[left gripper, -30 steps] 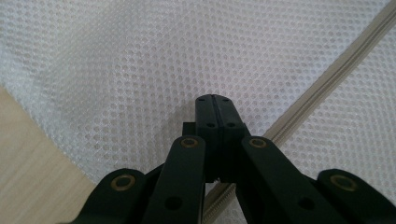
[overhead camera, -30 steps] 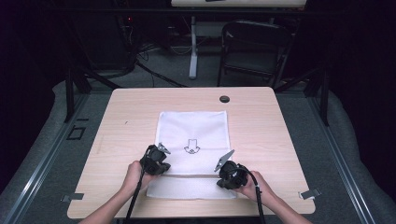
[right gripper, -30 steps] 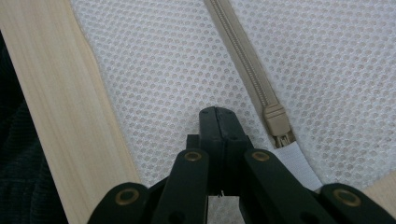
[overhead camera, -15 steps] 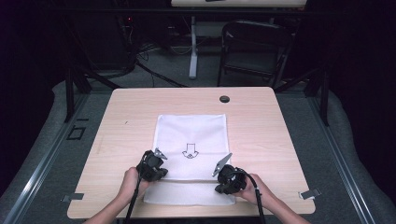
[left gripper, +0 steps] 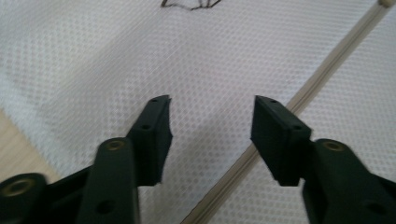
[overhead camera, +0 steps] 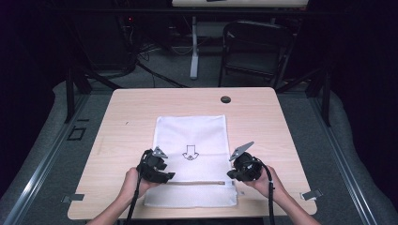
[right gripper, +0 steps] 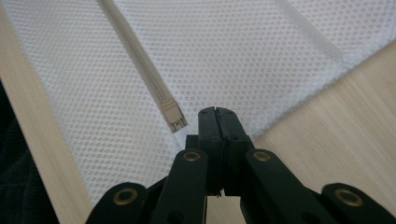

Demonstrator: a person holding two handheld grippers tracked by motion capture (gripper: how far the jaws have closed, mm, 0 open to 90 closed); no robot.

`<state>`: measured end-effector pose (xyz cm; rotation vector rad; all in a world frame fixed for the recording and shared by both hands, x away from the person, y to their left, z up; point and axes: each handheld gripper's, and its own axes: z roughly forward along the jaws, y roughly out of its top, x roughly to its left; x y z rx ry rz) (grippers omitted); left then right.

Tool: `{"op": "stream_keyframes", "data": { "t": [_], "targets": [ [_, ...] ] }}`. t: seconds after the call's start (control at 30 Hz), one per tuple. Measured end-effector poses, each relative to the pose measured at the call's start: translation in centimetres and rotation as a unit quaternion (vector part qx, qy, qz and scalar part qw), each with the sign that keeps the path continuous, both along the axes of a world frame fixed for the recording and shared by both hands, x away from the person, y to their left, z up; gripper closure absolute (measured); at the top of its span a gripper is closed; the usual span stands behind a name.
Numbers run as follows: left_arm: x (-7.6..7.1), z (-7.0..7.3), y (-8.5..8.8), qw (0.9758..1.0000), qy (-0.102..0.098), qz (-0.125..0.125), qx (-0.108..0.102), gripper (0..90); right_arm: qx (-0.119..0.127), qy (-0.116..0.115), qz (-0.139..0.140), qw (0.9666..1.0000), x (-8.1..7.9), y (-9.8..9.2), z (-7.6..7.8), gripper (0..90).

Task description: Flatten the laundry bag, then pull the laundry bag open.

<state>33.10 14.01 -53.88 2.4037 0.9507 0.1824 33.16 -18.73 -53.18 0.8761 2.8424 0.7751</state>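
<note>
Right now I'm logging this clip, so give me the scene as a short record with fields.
surface: wooden table
item: white mesh bag lying flat, arrow print on top
zipper: beige zipper across the bag's near part
left tongs: jaws have just been opening, nothing between them, over the mesh
right tongs: shut, at the bag's edge by the zipper end
other: small dark disc at the far edge

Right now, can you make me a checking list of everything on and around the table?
Surface: wooden table, bare around the bag.
Job's things: white mesh bag lying flat, arrow printed on it; beige zipper across its near end.
Clutter: small dark round thing near the far edge.
Grippers: left gripper open above the mesh, jaws just opened, nothing between; right gripper shut at the bag's edge.
Cables: one trails from each gripper.
Surroundings: dark chair, floor cables.
</note>
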Motion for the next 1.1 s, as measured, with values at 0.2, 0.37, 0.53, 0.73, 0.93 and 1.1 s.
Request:
{"op": "stream_keyframes", "data": {
  "t": [0.2, 0.37, 0.53, 0.73, 0.93, 1.1],
  "targets": [
    [-0.2, 0.5, -2.3, 0.9987, -0.019, -0.041, -0.021, 23.9, -0.006, 0.007, -0.009, 0.9999, 0.3, 0.3, -0.4, 90.0],
    [-0.3, 0.8, -4.1, 0.9972, -0.029, -0.061, -0.031, 17.6, -0.013, 0.019, -0.020, 0.9995, 0.6, 0.6, -1.4, 90.0],
    [-0.3, 0.7, -5.6, 0.9951, -0.034, -0.085, -0.037, 17.4, -0.020, 0.027, -0.021, 0.9992, 0.9, 0.8, -2.0, 90.0],
    [-0.4, 0.5, -7.4, 0.9941, -0.033, -0.098, -0.032, 19.5, -0.021, 0.030, -0.021, 0.9991, 1.1, 0.7, -2.4, 90.0],
    [-0.6, 0.2, -9.3, 0.9909, -0.036, -0.127, -0.029, 29.9, -0.011, 0.032, -0.019, 0.9993, 1.1, 0.4, -2.5, 90.0],
    [-0.6, -0.2, -11.2, 0.9864, -0.036, -0.156, -0.035, 40.8, 0.003, 0.036, -0.022, 0.9991, 1.1, 0.0, -2.6, 90.0]
  ]
}}
